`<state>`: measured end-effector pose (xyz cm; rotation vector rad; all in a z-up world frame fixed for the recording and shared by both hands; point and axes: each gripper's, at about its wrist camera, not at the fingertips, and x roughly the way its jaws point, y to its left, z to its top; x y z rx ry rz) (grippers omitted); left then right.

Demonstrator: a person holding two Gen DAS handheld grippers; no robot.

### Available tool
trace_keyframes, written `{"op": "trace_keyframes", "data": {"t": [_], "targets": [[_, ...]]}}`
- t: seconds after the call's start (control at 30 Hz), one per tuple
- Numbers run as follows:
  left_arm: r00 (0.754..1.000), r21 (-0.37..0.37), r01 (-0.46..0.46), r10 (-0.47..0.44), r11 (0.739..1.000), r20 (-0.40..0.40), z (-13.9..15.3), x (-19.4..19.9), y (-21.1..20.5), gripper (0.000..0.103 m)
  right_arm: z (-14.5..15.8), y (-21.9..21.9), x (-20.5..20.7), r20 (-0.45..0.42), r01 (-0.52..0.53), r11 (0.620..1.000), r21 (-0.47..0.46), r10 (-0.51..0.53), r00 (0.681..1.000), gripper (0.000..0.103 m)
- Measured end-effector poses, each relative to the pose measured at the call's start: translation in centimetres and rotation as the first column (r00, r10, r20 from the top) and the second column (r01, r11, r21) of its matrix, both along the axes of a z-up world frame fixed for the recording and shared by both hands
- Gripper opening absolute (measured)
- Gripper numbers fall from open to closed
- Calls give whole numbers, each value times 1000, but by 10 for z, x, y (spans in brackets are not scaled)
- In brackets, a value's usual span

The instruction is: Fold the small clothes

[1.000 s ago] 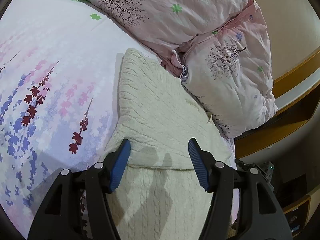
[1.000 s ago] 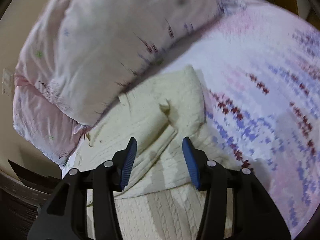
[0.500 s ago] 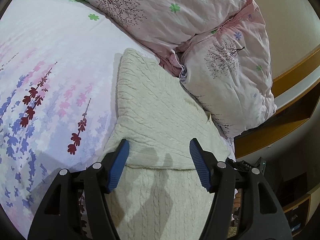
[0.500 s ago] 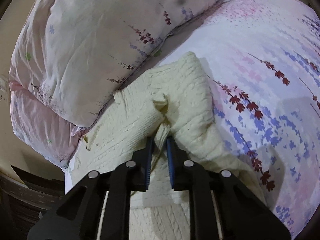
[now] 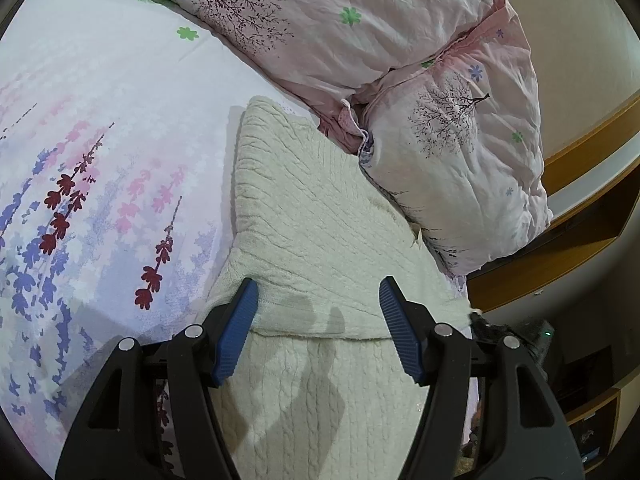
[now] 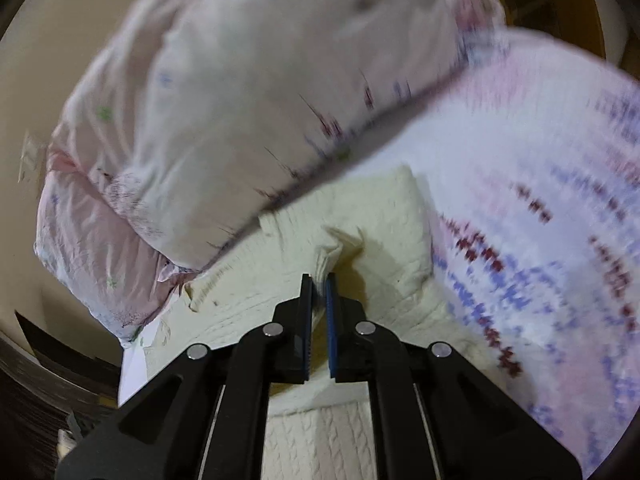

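A cream cable-knit sweater (image 5: pixel 320 220) lies on the floral bedsheet (image 5: pixel 100 120), partly folded, with a folded layer over its lower part. My left gripper (image 5: pixel 318 300) is open, its blue pads hovering over the sweater's fold edge. In the right wrist view the sweater (image 6: pixel 380 232) lies against the pillows. My right gripper (image 6: pixel 319 284) is shut on a pinched ridge of the sweater's knit and lifts it a little. This view is motion-blurred.
Two pink floral pillows (image 5: pixel 400 60) lie along the sweater's far side, also in the right wrist view (image 6: pixel 240 100). A wooden bed frame and shelf (image 5: pixel 580 208) lie past the pillows. Bedsheet (image 6: pixel 540 180) spreads to the sweater's other side.
My right gripper closed on a fold of the sweater and is now pulling it up and moving. My left gripper stayed open and nearly still.
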<state>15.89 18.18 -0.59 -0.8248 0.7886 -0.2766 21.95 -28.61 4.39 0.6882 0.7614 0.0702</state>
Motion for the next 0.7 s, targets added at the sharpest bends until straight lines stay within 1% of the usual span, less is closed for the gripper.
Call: {"op": "trace_keyframes", "data": {"t": [0.07,0.17,0.2,0.3,0.37,0.4,0.53,0.57,0.6,0.63,0.7], "targets": [[1000,-1,-1,1,1000,0,0,0,0,65,5,3,-10,6,5,999,-35,-5,1000,6],[1000,-1,-1,1,1000,-1,0,0,0,65,-2,9,-22,-34,13,997,-74,-15,999,6],[1000,-1,-1,1,1000,-1,0,0,0,65,-8,11,-25,-60,14,997,-81,-19,998,6],[1000,1,-1,1,1000,-1,0,-1,-1,65,-26,9,-27,-123,22,997,-72,-31,992,6],[1000,1,1,-1,1000,-2,1,-1,0,65,-34,9,-27,-148,23,998,-58,-32,988,6],[1000,1,1,-1,1000,-2,1,-1,0,65,-36,7,-28,-153,24,999,-48,-31,988,6],[1000,4,1,-1,1000,-2,1,-2,-1,65,-29,9,-31,-141,7,997,-76,-18,990,7],[1000,5,3,-3,1000,-3,1,-2,-1,65,-26,9,-32,-138,6,997,-83,-17,990,9],[1000,7,5,-5,1000,-3,1,-3,-1,65,-21,8,-33,-124,20,995,-95,-32,992,13],[1000,8,6,-6,1000,-4,1,-3,-1,65,-17,7,-34,-107,36,992,-118,-49,993,23],[1000,13,9,-9,1000,-6,1,-3,-2,65,-9,10,-31,-82,35,987,-157,-49,995,38]]}}
